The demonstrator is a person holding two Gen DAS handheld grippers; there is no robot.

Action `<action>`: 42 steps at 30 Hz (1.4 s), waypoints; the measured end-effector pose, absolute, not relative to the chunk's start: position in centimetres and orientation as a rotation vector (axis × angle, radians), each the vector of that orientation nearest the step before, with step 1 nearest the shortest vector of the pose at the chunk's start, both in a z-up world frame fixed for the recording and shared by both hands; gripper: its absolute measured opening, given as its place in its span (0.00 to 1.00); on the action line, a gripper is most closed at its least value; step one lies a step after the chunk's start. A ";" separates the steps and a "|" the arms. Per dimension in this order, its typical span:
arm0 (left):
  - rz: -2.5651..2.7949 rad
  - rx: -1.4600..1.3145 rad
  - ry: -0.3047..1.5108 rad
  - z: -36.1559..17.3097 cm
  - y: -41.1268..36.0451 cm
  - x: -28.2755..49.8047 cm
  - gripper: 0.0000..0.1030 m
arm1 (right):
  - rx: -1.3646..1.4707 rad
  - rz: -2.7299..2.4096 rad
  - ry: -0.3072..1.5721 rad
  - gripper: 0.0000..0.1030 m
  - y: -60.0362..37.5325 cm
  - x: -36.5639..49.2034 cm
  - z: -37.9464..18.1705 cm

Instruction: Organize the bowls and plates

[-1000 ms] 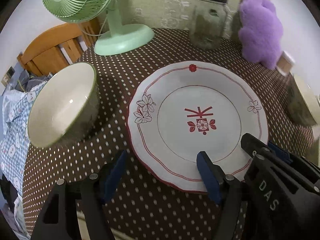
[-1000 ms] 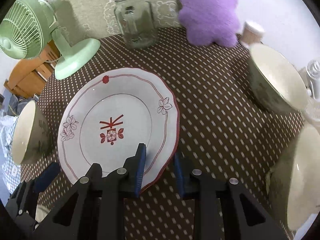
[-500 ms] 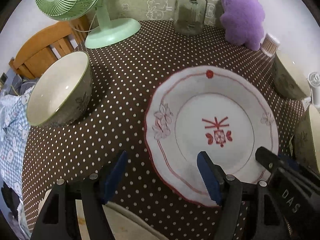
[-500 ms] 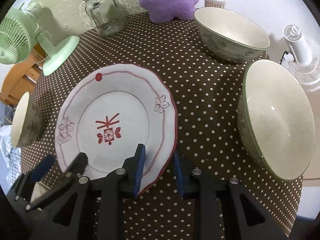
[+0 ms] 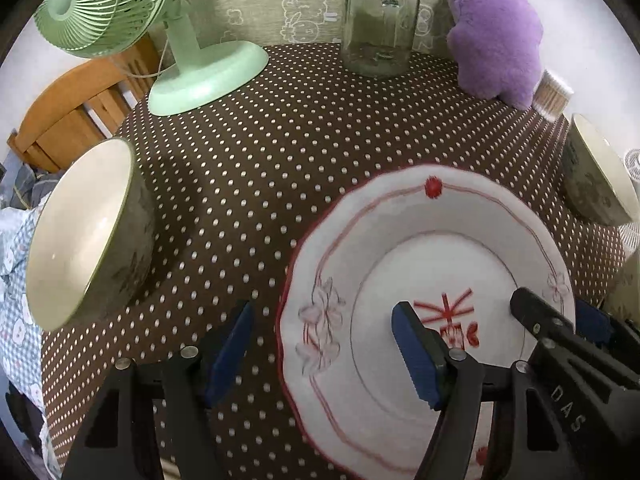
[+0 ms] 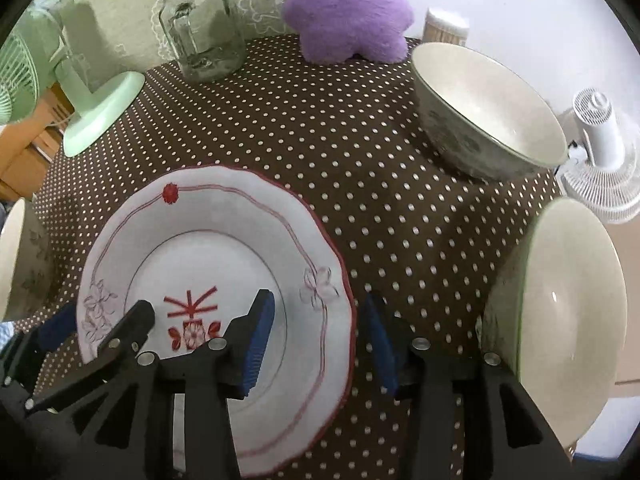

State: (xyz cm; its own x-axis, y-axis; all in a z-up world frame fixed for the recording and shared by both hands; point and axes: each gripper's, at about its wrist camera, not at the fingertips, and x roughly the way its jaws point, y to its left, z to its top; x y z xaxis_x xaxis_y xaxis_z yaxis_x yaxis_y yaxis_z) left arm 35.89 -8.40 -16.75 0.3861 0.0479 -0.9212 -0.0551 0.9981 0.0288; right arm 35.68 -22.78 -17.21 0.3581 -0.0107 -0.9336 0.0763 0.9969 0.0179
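Note:
A white plate with red flower trim lies on the dotted brown tablecloth; it also shows in the right wrist view. My left gripper is open, its jaws straddling the plate's left rim. My right gripper is open, its jaws straddling the plate's right rim. One green-rimmed bowl sits left of the plate. Two more bowls sit to the right, one far and one near.
A green desk fan, a glass jar and a purple plush toy stand along the table's back. A toothpick holder and a white fan are at the right. A wooden chair is left.
The right gripper has opened wide; it was pinched on the plate's rim before. The plate sits lower and closer in both views. The left gripper stayed open.

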 end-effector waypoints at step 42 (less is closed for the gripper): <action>-0.010 -0.045 1.110 -12.0 -8.2 30.1 0.52 | 0.038 -0.066 1.134 0.47 -21.5 30.8 -12.1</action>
